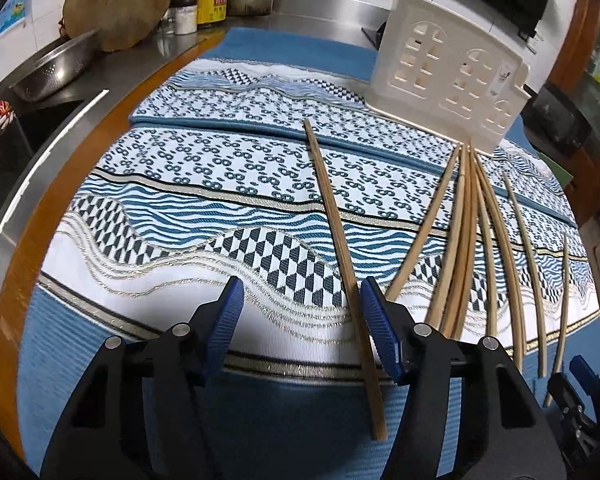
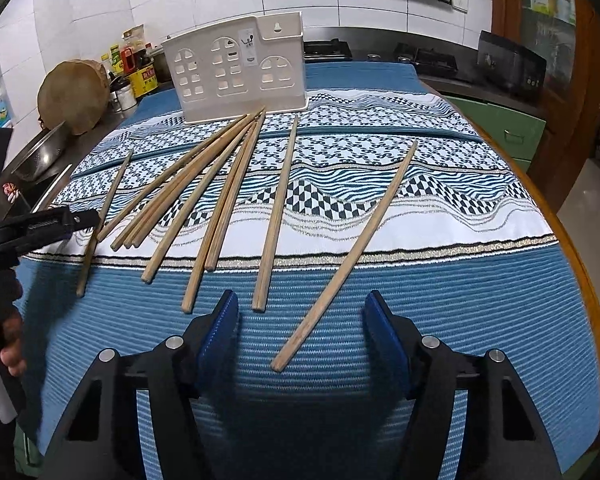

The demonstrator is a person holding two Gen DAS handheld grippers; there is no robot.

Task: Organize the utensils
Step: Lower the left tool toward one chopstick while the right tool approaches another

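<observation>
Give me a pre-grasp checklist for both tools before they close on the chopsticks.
1. Left tool open over the lone wooden chopstick: ok, the stick lies by the right pad, not gripped.
2. Right tool open: ok, the rightmost wooden chopstick ends between its pads.
3. Each target lies apart from the fanned bundle of chopsticks: ok.
4. White plastic utensil holder upright on the blue patterned cloth: ok.
5. Holder compartments free: cannot tell.

No legible text; bottle labels too blurred to read.
</observation>
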